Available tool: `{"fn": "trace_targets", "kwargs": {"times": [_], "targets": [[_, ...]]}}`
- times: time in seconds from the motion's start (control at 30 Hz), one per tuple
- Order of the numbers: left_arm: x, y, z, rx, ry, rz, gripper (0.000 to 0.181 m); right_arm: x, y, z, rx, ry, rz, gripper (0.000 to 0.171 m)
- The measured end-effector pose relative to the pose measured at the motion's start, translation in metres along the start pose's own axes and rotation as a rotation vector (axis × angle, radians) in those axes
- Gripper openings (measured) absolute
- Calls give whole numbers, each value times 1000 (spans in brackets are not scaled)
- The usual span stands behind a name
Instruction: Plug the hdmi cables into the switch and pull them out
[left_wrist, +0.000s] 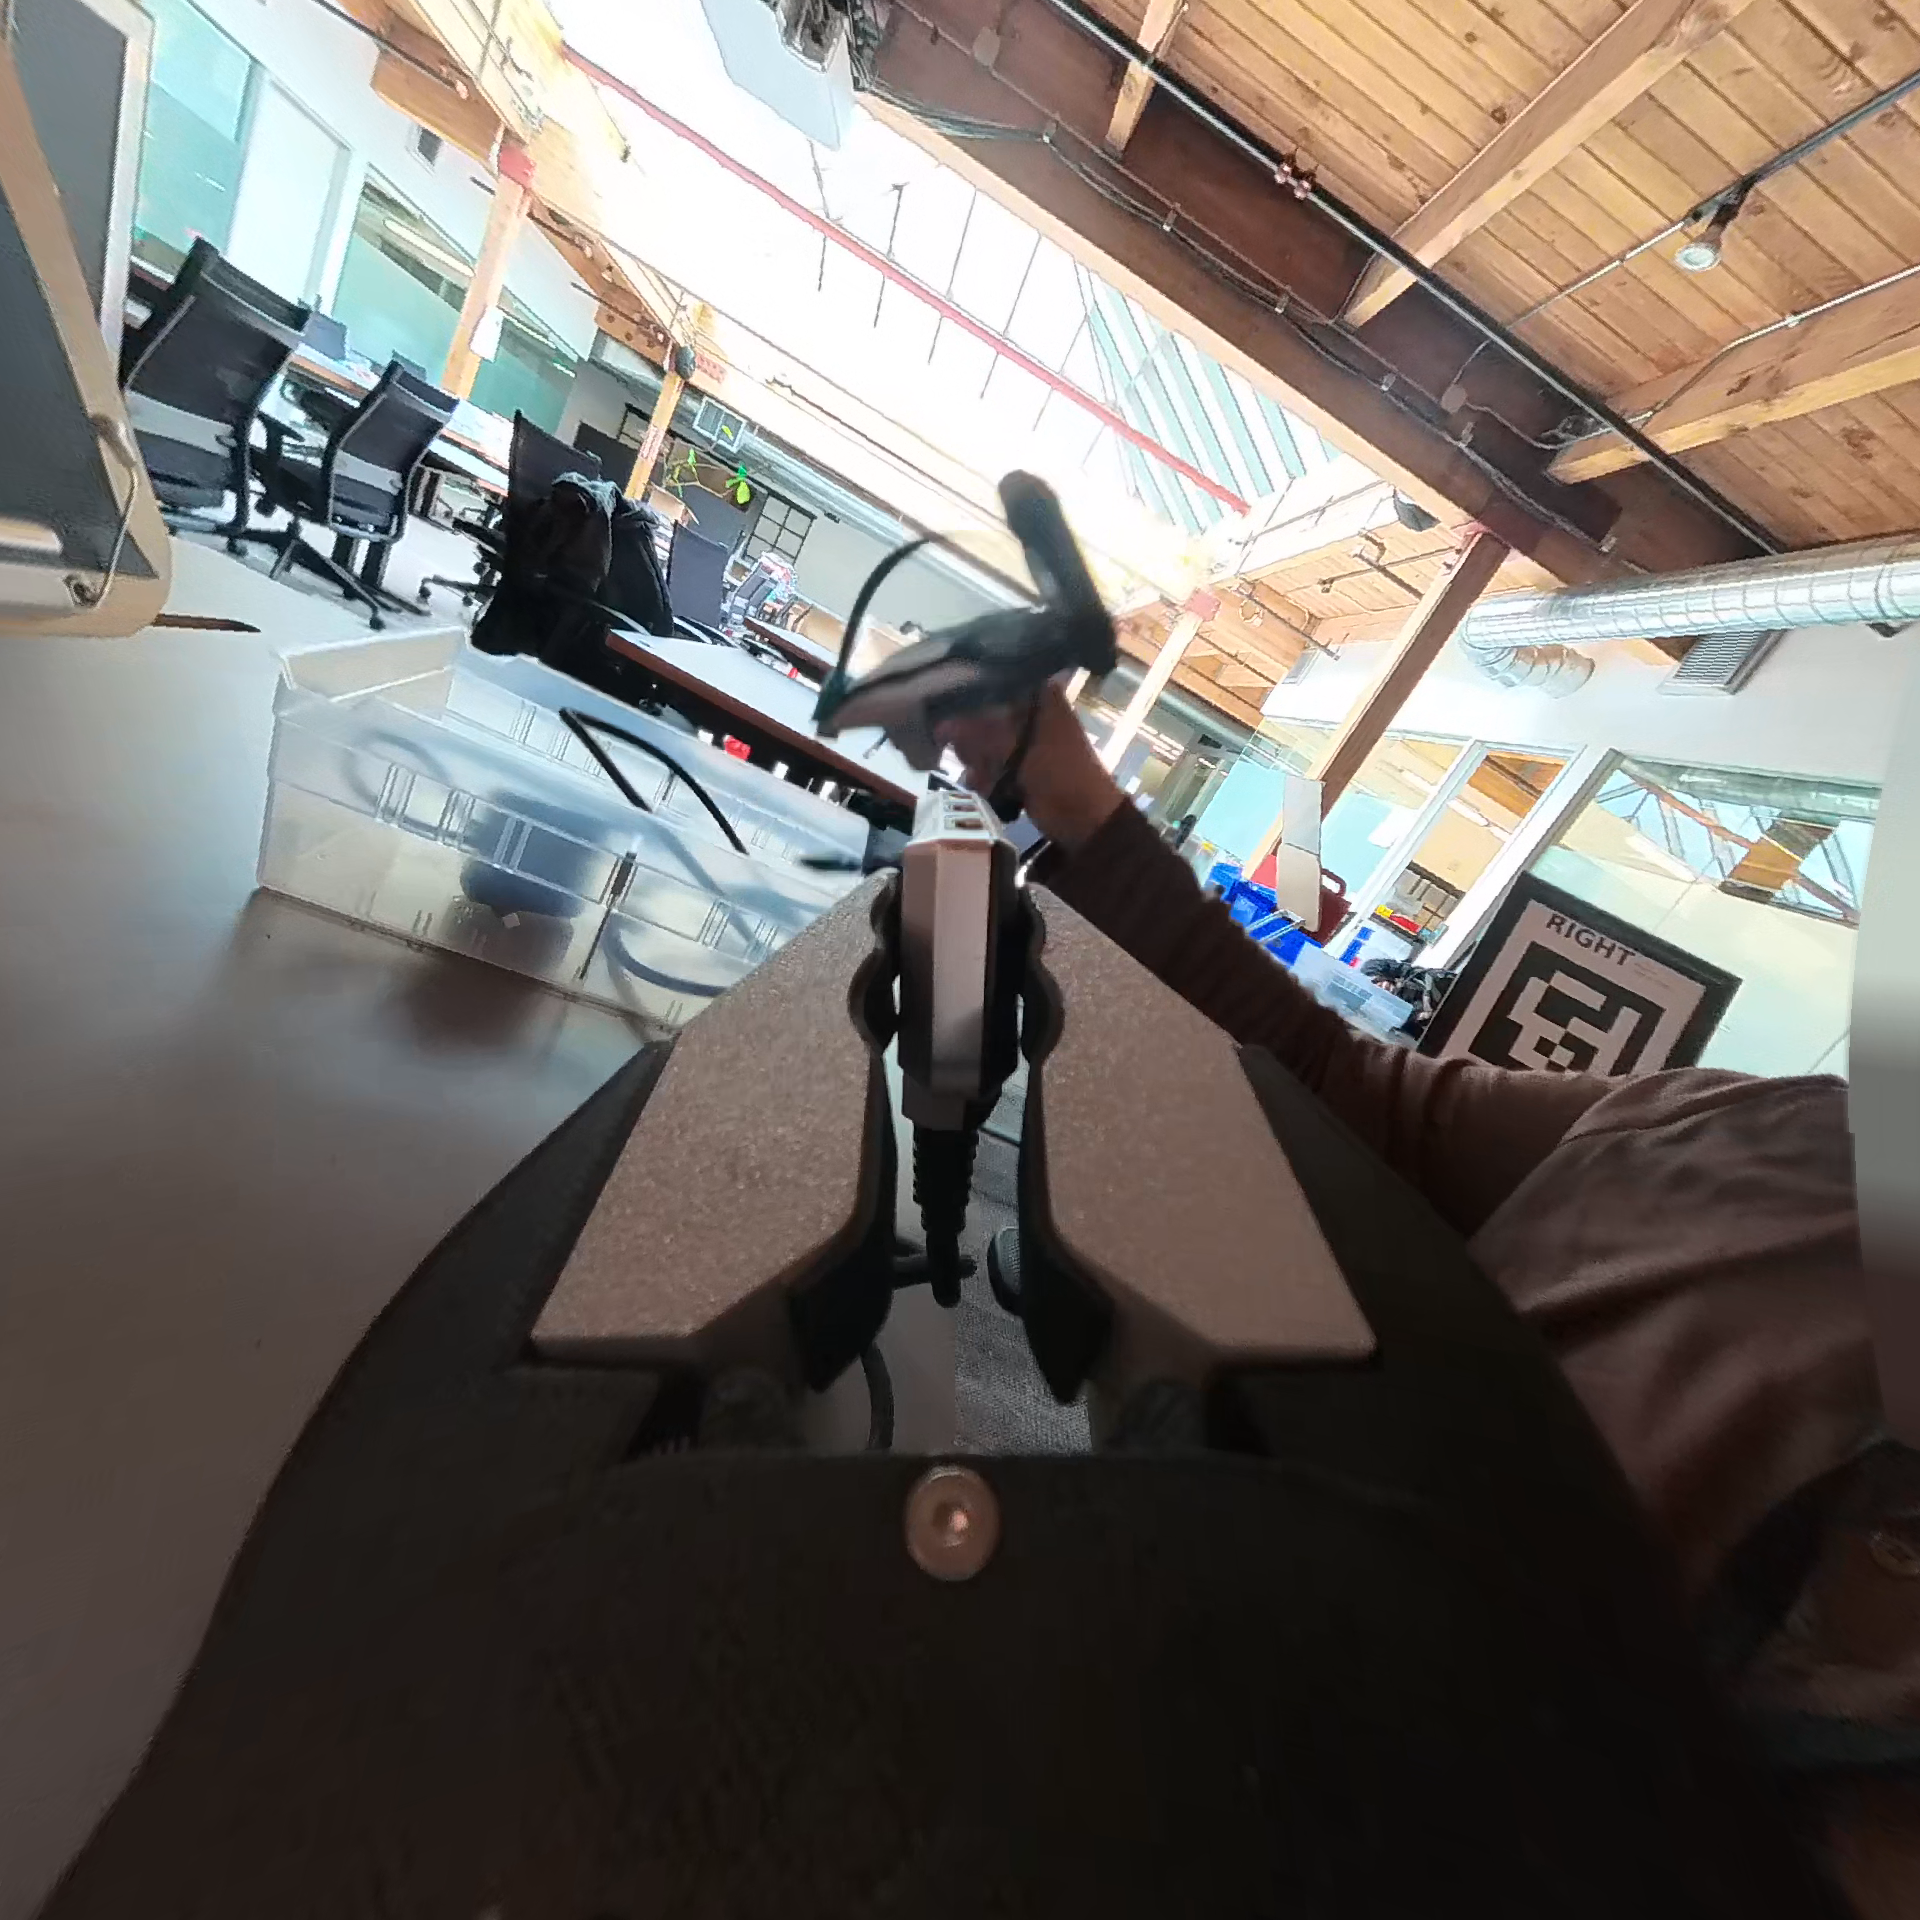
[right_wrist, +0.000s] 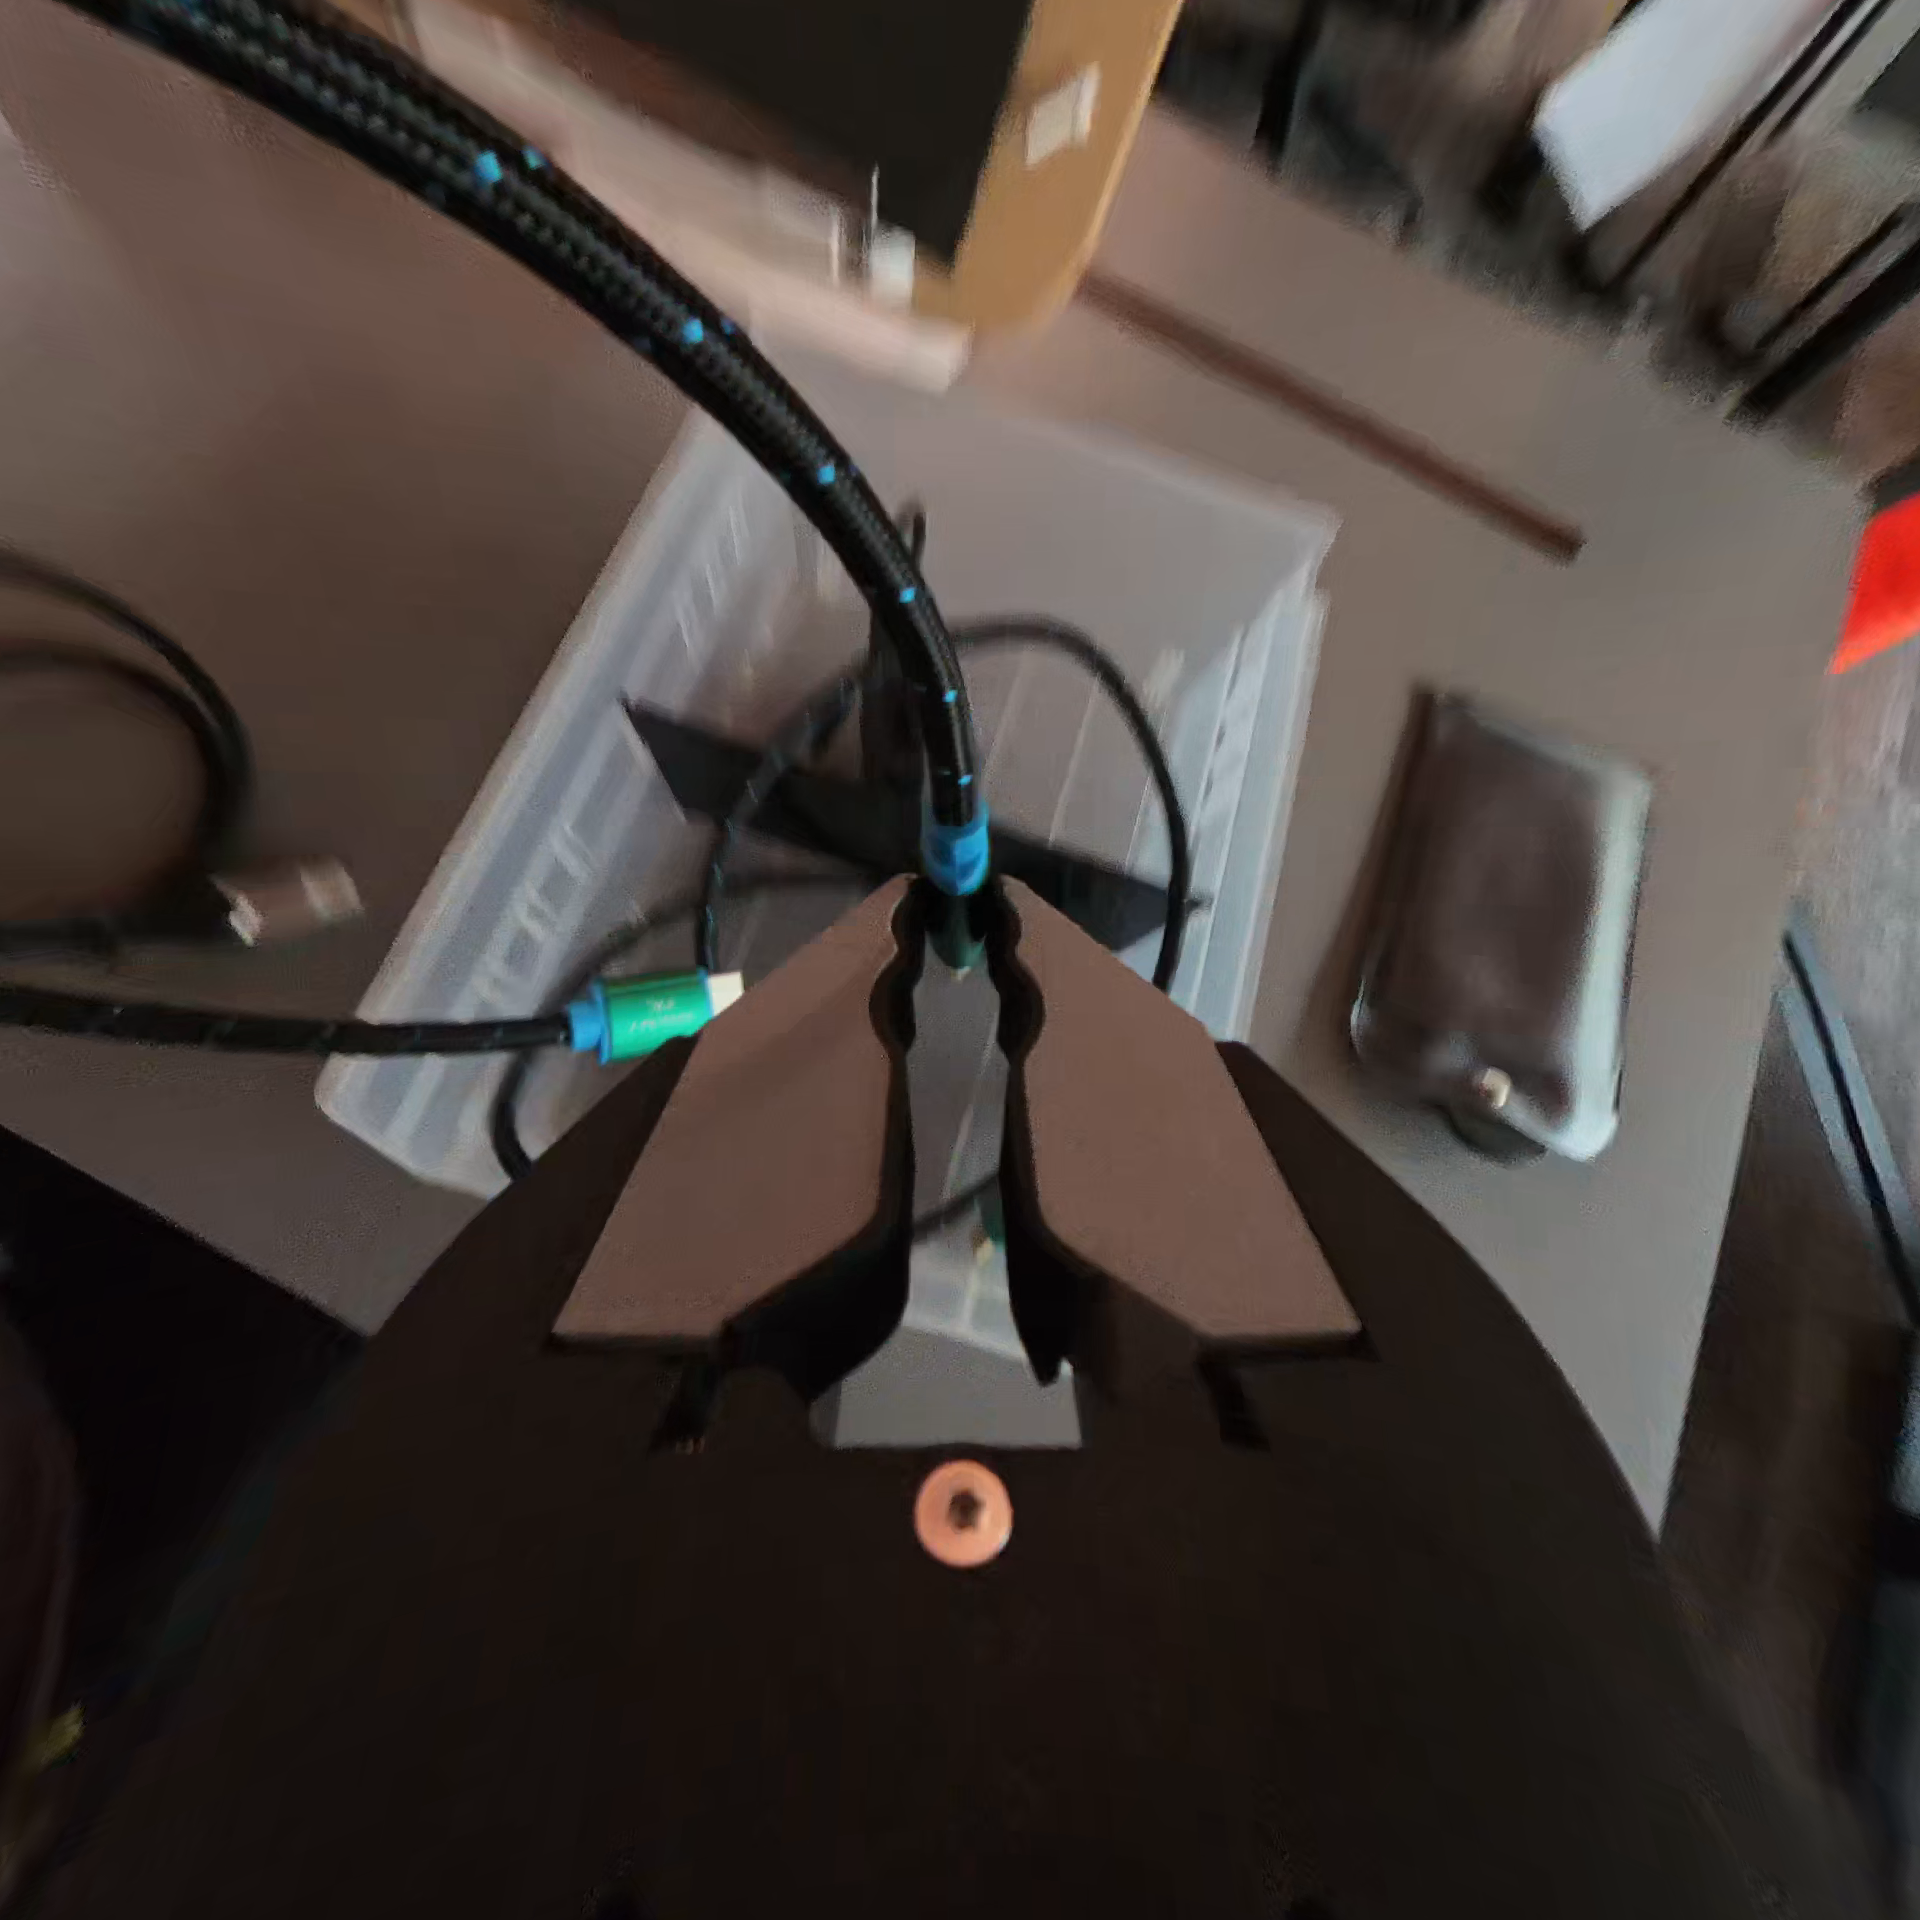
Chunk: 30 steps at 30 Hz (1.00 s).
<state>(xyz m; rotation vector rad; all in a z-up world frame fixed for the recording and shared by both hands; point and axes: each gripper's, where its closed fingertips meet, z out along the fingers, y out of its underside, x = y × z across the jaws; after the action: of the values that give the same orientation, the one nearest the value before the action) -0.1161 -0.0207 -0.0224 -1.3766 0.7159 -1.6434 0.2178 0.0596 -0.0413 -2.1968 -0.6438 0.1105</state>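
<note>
The brown worktop (right_wrist: 1455, 644) carries a clear plastic bin (right_wrist: 665, 748), the landmark here, with thin black cords and a black piece lying inside it. To the right of the bin, apart from it, lies a dark leather case (right_wrist: 1507, 935). Left of the bin a loose hdmi cable (right_wrist: 270, 1029) runs over the worktop, its green plug (right_wrist: 649, 1013) reaching across the bin's near left corner.

Above the bin, the right tongs (right_wrist: 956, 935) are closed on the green plug of a braided black-and-blue hdmi cable (right_wrist: 665, 312), which arcs up and away to the upper left.

In the left wrist view, the left tongs (left_wrist: 951, 935) are clamped on the white switch (left_wrist: 951, 956), held edge-on to the right of the bin, a black lead (left_wrist: 940, 1174) trailing from its near end. The blurred right tongs (left_wrist: 935, 665) hang beyond the switch, clear of it.
</note>
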Motion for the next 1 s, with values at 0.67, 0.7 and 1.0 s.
{"fn": "trace_targets", "kwargs": {"times": [0.67, 0.7, 1.0], "targets": [[49, -52, 119, -210, 90, 246, 18, -231, -127, -52, 475, -789, -204, 28], [48, -54, 118, -211, 73, 255, 18, -231, -129, -50, 456, -824, -193, 26], [53, -129, 31, -23, -186, 352, 18, -161, -211, -94, 563, -577, -272, 16]]}}
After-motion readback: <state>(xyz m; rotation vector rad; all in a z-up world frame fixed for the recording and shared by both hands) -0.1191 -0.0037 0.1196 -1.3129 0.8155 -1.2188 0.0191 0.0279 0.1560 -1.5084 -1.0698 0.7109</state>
